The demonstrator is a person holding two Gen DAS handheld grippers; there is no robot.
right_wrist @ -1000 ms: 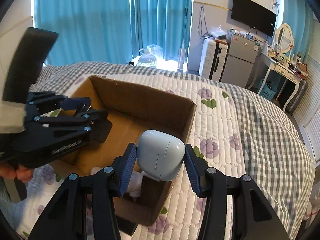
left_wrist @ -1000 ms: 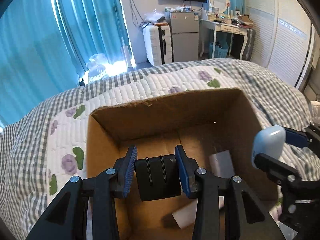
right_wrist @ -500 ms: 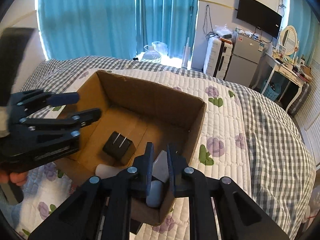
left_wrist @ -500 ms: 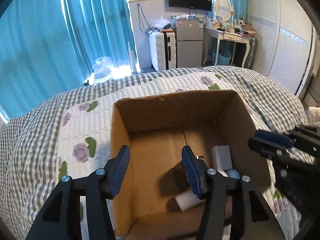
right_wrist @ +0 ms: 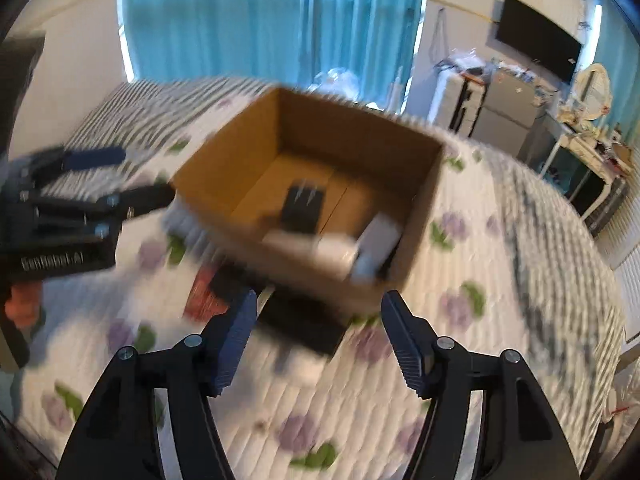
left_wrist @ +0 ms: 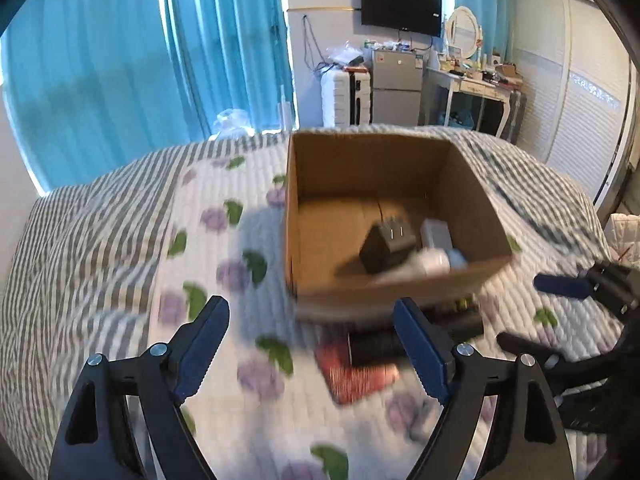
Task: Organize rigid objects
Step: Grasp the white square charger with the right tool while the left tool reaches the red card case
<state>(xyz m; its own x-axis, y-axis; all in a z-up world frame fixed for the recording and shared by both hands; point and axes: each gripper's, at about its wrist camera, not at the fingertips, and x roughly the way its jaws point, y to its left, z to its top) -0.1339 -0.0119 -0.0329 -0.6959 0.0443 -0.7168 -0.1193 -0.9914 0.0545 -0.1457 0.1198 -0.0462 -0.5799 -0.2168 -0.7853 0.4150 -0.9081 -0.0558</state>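
An open cardboard box (left_wrist: 384, 160) (right_wrist: 224, 164) stands on the quilted bed. Inside lie a black plug adapter (left_wrist: 386, 246) (right_wrist: 302, 206), a white charger (left_wrist: 436, 232) (right_wrist: 380, 236) and pale rounded items (left_wrist: 434, 262) (right_wrist: 332, 250). My left gripper (left_wrist: 312, 340) is open and empty, pulled back in front of the box over the quilt. My right gripper (right_wrist: 318, 328) is open and empty, also in front of the box. Both views are blurred by motion.
A red and black flat object (left_wrist: 360, 364) (right_wrist: 208, 292) and a black slab (right_wrist: 304, 324) lie on the quilt by the box's near side. Beyond the bed are blue curtains (left_wrist: 120, 60), a suitcase, a small fridge (left_wrist: 396, 88) and a dressing table.
A second ago the left gripper held the black adapter and the right held a pale rounded case. Both were let go into the box. Both grippers have opened and pulled back from the box.
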